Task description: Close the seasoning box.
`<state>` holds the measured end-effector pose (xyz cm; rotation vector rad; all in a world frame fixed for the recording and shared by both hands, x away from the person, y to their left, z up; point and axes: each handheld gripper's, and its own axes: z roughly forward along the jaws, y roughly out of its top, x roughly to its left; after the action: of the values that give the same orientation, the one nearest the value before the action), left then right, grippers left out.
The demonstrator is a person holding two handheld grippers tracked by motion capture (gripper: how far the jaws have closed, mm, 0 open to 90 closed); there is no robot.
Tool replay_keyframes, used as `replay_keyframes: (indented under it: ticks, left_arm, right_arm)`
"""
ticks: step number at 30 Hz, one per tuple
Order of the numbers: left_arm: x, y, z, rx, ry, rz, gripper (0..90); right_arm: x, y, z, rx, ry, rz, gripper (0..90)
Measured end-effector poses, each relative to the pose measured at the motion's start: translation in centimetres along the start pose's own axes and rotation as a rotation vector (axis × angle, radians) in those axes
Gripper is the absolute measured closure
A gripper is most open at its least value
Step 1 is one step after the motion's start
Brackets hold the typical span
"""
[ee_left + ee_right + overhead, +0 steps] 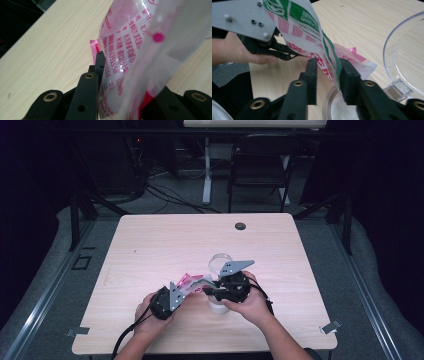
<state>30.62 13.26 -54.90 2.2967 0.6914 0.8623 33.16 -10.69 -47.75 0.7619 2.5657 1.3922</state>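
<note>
A clear plastic bag [192, 281] printed in pink and green hangs over the table between my two grippers. My left gripper [130, 80] is shut on its pink-lettered end [140, 37]; the right gripper view shows that gripper [287, 55] pinching the bag's upper part [304, 27]. My right gripper [328, 77] stands open around the bag's lower edge, with a gap at its left pad. Below its jaws is a round clear jar [339, 110] holding white powder, also under my right hand in the high view [218, 307].
A clear round lid [220, 261] lies on the wooden table [165, 235] just beyond the grippers, and rises at the right of the right gripper view [404, 55]. A dark grommet [240, 226] sits near the far edge. A chair stands behind the table.
</note>
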Motion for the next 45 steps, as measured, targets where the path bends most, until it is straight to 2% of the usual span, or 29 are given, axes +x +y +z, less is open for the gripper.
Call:
replay_keyframes:
  ticks: [1,4,8,14,22,28,32,35,37,41,43,45]
  left_arm:
    - [0.1,-0.1,0.0,-0.002,-0.009,-0.006,76.8]
    - [0.2,-0.4,0.2,-0.006,-0.031,-0.042,76.9]
    - [0.6,-0.6,0.4,-0.002,-0.057,-0.067,77.0]
    - [1.2,-1.0,0.5,-0.02,-0.109,-0.14,77.4]
    - [2.4,-1.5,0.3,-0.043,-0.122,-0.236,77.6]
    - [4.2,-2.3,-0.5,-0.058,-0.076,-0.309,77.7]
    - [6.0,-3.2,-1.1,-0.063,-0.026,-0.385,77.6]
    - [7.1,-3.5,-1.3,-0.045,0.021,-0.398,77.6]
    - [7.8,-3.7,-1.4,-0.013,0.06,-0.387,77.6]
    - [9.2,-4.3,-1.6,0.034,0.119,-0.389,77.6]
    - [9.8,-4.9,-1.6,0.061,0.152,-0.384,77.6]
    - [10.3,-5.7,-1.7,0.078,0.175,-0.404,77.6]
  right_arm:
    - [0.1,0.0,0.0,-0.014,-0.007,0.002,64.6]
    - [0.1,0.2,-0.2,-0.024,-0.005,-0.001,63.2]
    - [0.0,0.3,-0.4,-0.044,-0.014,-0.001,58.1]
    - [-0.3,0.4,-1.0,-0.084,-0.02,0.017,54.6]
    - [-1.0,0.5,-2.0,-0.14,-0.028,0.056,53.8]
    - [-1.1,0.5,-2.0,-0.15,-0.034,0.051,52.2]
    - [-1.1,0.4,-1.9,-0.15,-0.046,0.046,51.1]
    - [-1.1,0.4,-1.9,-0.146,-0.046,0.045,51.1]
    - [-1.0,0.4,-2.0,-0.142,-0.036,0.047,51.4]
    - [-1.1,0.4,-2.1,-0.135,-0.054,0.049,49.6]
    - [-1.1,0.4,-2.2,-0.137,-0.078,0.049,49.2]
    - [-1.2,0.5,-2.4,-0.148,-0.079,0.051,49.4]
